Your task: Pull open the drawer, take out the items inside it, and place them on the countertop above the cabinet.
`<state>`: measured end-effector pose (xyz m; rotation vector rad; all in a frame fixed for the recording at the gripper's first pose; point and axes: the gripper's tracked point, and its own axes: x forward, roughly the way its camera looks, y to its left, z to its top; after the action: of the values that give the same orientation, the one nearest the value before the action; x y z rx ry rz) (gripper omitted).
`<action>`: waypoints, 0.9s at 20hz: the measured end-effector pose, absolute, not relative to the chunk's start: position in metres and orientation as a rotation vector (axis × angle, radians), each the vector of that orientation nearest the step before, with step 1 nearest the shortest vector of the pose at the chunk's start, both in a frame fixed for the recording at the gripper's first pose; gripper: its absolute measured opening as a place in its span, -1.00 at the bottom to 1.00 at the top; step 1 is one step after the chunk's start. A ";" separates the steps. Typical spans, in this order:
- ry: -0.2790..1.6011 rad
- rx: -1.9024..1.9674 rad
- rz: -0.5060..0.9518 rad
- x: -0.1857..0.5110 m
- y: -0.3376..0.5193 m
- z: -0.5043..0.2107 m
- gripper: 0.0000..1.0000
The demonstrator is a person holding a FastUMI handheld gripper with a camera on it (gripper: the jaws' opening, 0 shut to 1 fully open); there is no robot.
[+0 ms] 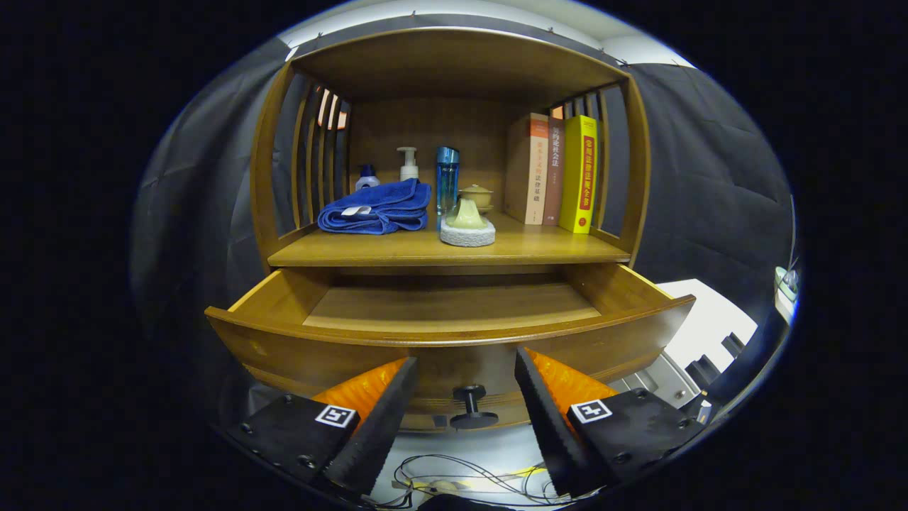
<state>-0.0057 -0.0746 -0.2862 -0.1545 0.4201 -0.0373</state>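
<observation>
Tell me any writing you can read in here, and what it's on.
Nothing reads clearly.
Yellow book: red spine print, too blurred to read.
Tan book and brown book: spine print, too small.
Blue towel: white tag, unreadable.
Gripper, open either side of the drawer knob: square pattern tags, no words.

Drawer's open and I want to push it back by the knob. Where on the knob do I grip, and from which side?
Grip the knob on its thin stem, behind the wider round cap, coming straight in from the front of the drawer. The stem sticks out toward the open gripper, centred between its fingers, so closing sideways catches it and the cap should stop slipping. The drawer bottom in view looks bare.
</observation>
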 end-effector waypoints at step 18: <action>0.439 -0.229 -0.010 0.099 -0.047 -0.317 0.88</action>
<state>0.0990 -0.0468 -0.3172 -0.2288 0.4388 -0.0102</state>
